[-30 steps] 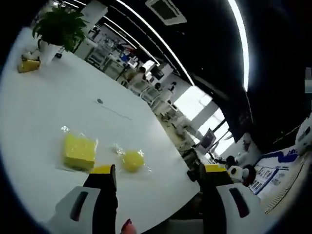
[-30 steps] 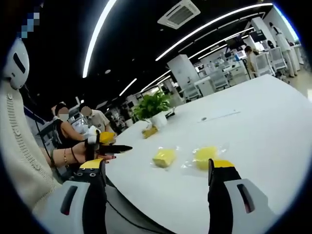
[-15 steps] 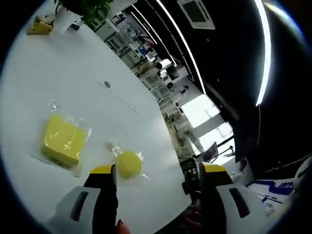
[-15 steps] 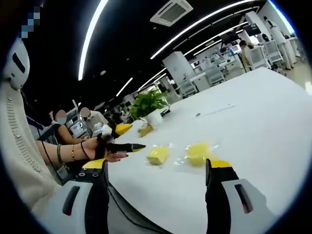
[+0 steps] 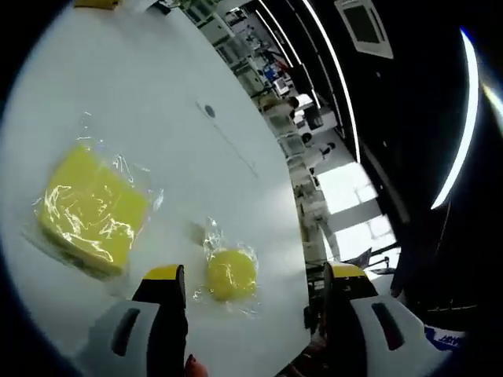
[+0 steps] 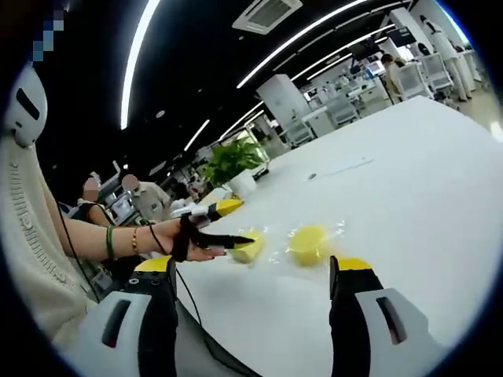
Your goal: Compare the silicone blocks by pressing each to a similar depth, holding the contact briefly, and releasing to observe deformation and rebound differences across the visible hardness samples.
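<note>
left hand-held gripper [image 5: 250,284] moved nearer | round block [image 5: 231,273] between open jaws

Long ceiling lamps [image 6: 267,59] light my white table [image 5: 118,86] brightly. The plastic wrap [image 5: 86,212] gives glare, the window [image 5: 346,204] is overexposed, and the edges bend and blur.

Large white tabletop [image 6: 409,188], glossy. Dark ceiling with long bright light strips [image 6: 295,47] and square air vent [image 6: 267,12]. Potted green plant [image 6: 228,161] at far end. Bright windows [image 5: 342,177] beyond desks (open office, blurred).
</note>
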{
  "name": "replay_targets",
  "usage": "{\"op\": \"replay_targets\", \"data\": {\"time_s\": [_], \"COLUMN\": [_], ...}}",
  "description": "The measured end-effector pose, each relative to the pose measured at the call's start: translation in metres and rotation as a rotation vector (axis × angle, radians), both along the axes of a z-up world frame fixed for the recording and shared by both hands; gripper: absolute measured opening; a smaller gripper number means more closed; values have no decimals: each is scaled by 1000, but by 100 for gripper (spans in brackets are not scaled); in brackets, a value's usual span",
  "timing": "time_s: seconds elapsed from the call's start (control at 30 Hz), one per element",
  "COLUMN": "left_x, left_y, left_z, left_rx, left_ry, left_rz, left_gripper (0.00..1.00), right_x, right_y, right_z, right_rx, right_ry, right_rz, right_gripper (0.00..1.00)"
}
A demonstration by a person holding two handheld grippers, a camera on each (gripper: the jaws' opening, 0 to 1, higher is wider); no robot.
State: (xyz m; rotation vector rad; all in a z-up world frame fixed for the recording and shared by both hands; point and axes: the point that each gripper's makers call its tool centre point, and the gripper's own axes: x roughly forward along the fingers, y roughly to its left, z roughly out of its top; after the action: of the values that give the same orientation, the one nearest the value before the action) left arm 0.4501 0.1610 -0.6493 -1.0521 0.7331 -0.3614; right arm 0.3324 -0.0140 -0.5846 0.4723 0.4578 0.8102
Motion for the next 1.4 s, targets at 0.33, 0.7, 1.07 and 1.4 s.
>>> {"op": "replay_targets", "data": {"time_s": [0.33, 0.7, 1.07, 1.4], "left_x": [23, 47, 63, 67], "left_y": [-11, -33, -48, -48], "left_z": [-38, -56, -65, -80], "left_rx": [-16, -11, -56, -19], "left_ry": [115, 150, 153, 189], "left_rz": [15, -9, -23, -49], "left_gripper": [71, 65, 50, 29], "right_x": [8, 20, 30, 34], "right_y": [-2, -14, -28, -38], "right_z": [-14, -21, -29, -37], "right_rx": [-15, -17, -19, -23], "right_ry": [44, 63, 76, 92], "right_rz": [-1, -17, -41, -57], "right_gripper": [73, 72, 72, 70]}}
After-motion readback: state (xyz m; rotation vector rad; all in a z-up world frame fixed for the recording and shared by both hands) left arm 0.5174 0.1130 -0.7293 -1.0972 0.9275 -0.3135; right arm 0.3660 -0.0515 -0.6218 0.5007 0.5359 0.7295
